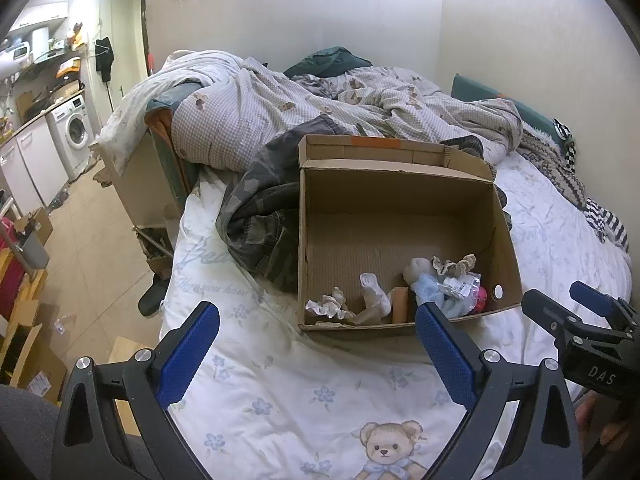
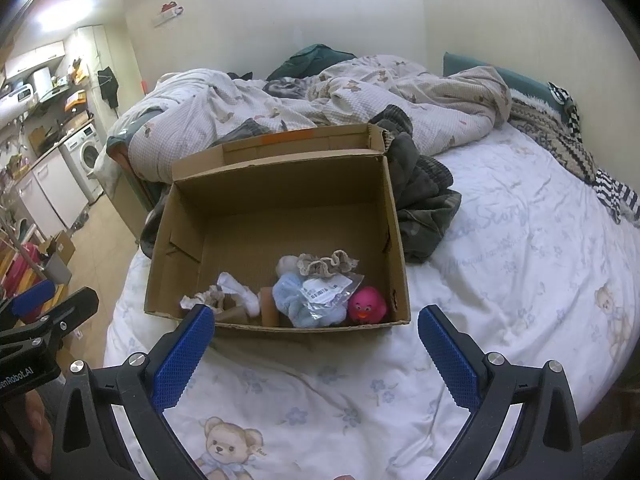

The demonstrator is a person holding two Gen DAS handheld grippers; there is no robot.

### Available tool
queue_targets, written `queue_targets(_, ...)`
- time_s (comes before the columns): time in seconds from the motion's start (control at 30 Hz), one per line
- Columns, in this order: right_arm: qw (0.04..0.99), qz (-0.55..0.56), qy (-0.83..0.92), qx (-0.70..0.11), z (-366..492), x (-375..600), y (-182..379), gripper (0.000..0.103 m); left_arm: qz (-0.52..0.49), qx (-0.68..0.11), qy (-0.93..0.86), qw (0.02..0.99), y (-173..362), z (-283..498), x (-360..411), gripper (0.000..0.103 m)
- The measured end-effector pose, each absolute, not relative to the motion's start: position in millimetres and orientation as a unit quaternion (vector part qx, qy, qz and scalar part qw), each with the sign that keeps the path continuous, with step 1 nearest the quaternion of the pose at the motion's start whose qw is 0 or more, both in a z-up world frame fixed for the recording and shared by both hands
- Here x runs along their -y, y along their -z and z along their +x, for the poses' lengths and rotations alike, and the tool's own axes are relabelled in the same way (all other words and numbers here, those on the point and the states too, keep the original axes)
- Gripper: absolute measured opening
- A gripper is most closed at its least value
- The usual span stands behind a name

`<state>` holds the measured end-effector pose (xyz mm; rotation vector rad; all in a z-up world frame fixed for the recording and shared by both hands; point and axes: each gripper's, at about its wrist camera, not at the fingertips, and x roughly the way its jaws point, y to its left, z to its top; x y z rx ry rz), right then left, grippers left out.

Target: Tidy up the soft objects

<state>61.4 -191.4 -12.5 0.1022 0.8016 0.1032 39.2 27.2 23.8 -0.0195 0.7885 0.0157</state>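
Observation:
An open cardboard box (image 1: 400,200) (image 2: 280,188) sits on the bed. Along its near wall lie a white sock (image 1: 374,294) (image 2: 242,294), a crumpled beige cloth (image 1: 330,306) (image 2: 200,300), a cardboard tube (image 1: 400,304) (image 2: 269,306), a light blue soft toy (image 1: 434,290) (image 2: 298,300), a beige scrunchie (image 1: 454,266) (image 2: 326,264), a plastic packet (image 2: 328,290) and a pink rubber duck (image 2: 366,304). My left gripper (image 1: 318,330) hangs open above the sheet just before the box. My right gripper (image 2: 316,332) is also open and empty, near the box's front wall.
A camouflage garment (image 1: 260,220) (image 2: 424,196) lies against the box. A rumpled checked duvet (image 1: 280,108) (image 2: 320,92) is piled behind it. White teddy-print sheet (image 1: 300,392) (image 2: 500,280) covers the bed. The bed's left edge drops to a tiled floor (image 1: 92,232) with boxes and a washing machine (image 1: 74,130).

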Motion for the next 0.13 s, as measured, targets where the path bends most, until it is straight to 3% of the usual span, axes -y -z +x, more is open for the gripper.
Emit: queue_targets(0.13,0.918,0.048,-0.051,-0.389,61.4,191.1,12.3,0.103,-0.011,-0.383,-0.007,0.924,-23.1,39.2,-26.6,0.098)
